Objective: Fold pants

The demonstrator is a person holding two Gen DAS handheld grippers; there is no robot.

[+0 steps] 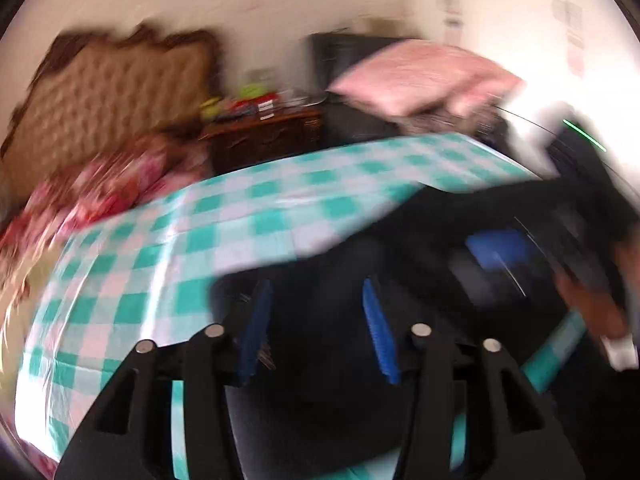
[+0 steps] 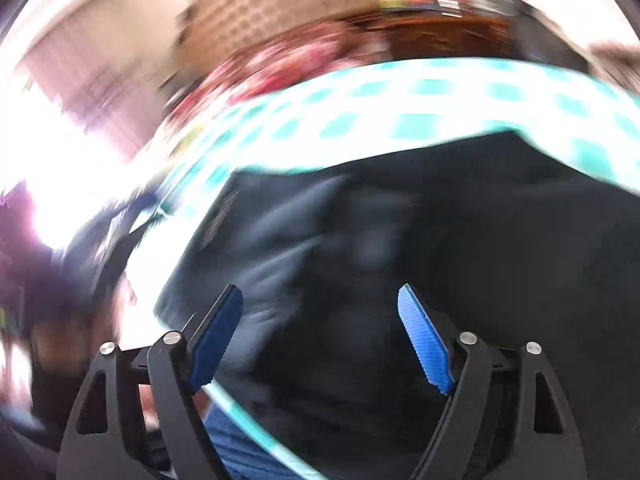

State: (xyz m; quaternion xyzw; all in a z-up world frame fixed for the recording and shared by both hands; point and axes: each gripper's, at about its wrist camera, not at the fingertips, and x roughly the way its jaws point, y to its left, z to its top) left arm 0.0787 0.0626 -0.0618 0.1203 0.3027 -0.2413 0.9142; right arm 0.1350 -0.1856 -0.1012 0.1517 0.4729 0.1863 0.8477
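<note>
Both pictures are blurry, so small things are hard to make out.

The dark pants [image 1: 400, 240] lie on a tabletop [image 1: 160, 248] with a green and white checked cloth. In the left view they fill the side from 3 o'clock down to 6 o'clock. In the right view the pants [image 2: 400, 240] fill the middle and the low part, and the cloth shows as a bright band at 12 o'clock.

The left claw [image 1: 318, 304] is open — its two blue pads [image 1: 378, 332] stand apart with dark cloth seen between them. I cannot tell if the pads touch the pants.

The right claw [image 2: 320, 308] is open wide, and its blue pads [image 2: 424, 344] sit far apart over the pants. Nothing is pinched in it.

In the left view the right claw shows again at 3 o'clock, black with some blue, just over the pants. A hand [image 1: 592, 300] is beside it.

Behind the tabletop there is a brown padded headboard [image 1: 104, 96] at 10 o'clock, a red flowered blanket [image 1: 92, 196] at 9 o'clock, a wooden stand [image 1: 264, 136] with small bright things at 12 o'clock, and a pink pillow [image 1: 420, 76] at 1 o'clock.
</note>
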